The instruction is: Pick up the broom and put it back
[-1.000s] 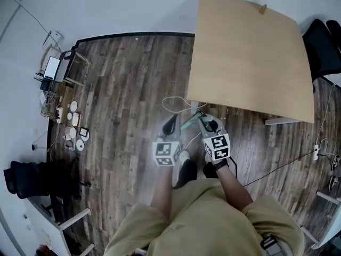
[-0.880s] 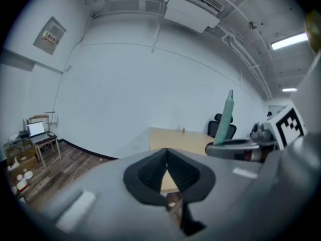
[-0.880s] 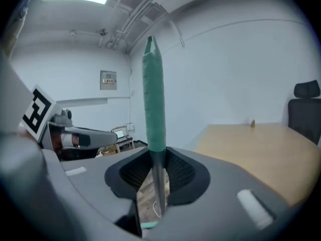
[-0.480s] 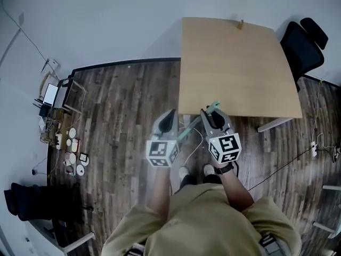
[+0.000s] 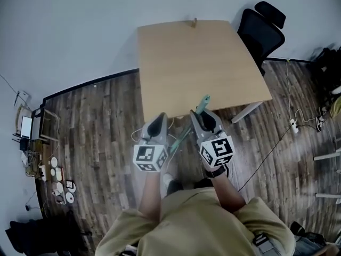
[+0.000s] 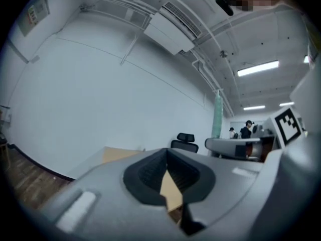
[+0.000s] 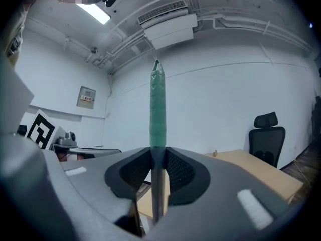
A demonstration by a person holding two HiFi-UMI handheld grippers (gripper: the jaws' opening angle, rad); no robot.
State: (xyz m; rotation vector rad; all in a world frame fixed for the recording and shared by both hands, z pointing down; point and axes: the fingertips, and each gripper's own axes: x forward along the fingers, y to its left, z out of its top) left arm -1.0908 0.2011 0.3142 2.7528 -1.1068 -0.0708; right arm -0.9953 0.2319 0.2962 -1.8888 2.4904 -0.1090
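Raised since before: right hand-held gripper (image 5: 201, 117) pinching broom (image 5: 203, 101) handle. Left hand-held gripper (image 5: 158, 120) pressed together, empty. Surface (image 5: 197, 57) ahead, chair (image 5: 261, 31) beyond.

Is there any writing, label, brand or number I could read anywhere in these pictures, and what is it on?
No text here can be read.
Wall notice, right gripper view: a framed sheet with print, too blurred to read.
Wall poster, left gripper view: too small and blurred to read.
Patterned cubes and, head view: black-and-white squares only, no letters or numbers.
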